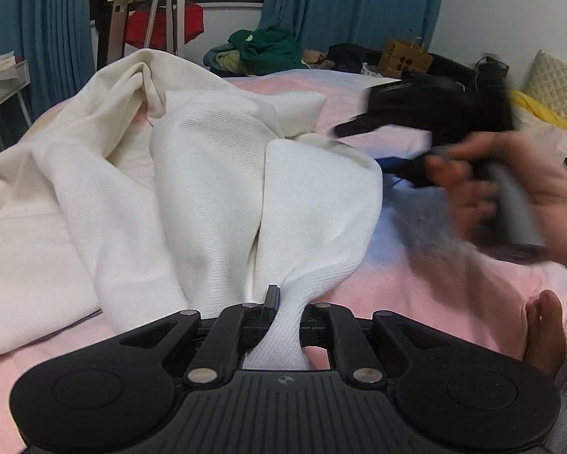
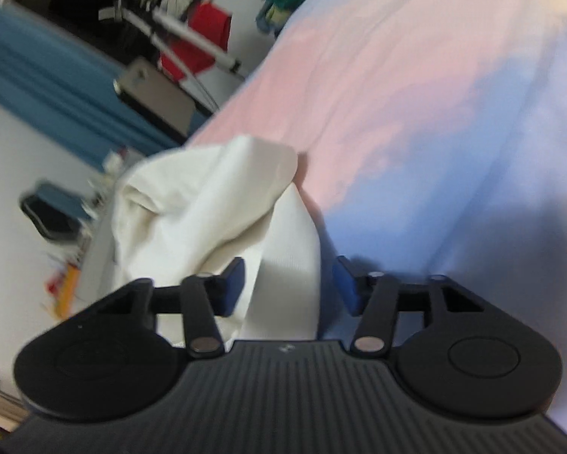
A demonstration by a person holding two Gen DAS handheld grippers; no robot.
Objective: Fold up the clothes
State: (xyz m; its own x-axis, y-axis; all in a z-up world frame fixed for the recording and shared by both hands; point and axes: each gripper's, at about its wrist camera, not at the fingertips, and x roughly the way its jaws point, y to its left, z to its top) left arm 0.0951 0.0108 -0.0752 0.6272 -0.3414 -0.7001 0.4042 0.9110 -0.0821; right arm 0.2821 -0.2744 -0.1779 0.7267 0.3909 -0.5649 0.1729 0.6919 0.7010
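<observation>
We are pinching the white garment [image 1: 207,174], bunched on the near-left bed [image 1: 415,283], in the left gripper [image 1: 279,321]. The right gripper [image 2: 289,285] is gaping, blurred, perhaps straddling cloth; closing now risks grabbing extra layers.

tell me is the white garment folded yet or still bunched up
Still bunched up. The white garment lies in loose, crumpled ridges on the pink bedsheet, one end pinched in the left gripper; no flat, squared folds show.

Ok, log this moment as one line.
task: fold clothes | left gripper: shut on white cloth | right gripper: open, cloth between fingers | surface: pink bed
</observation>
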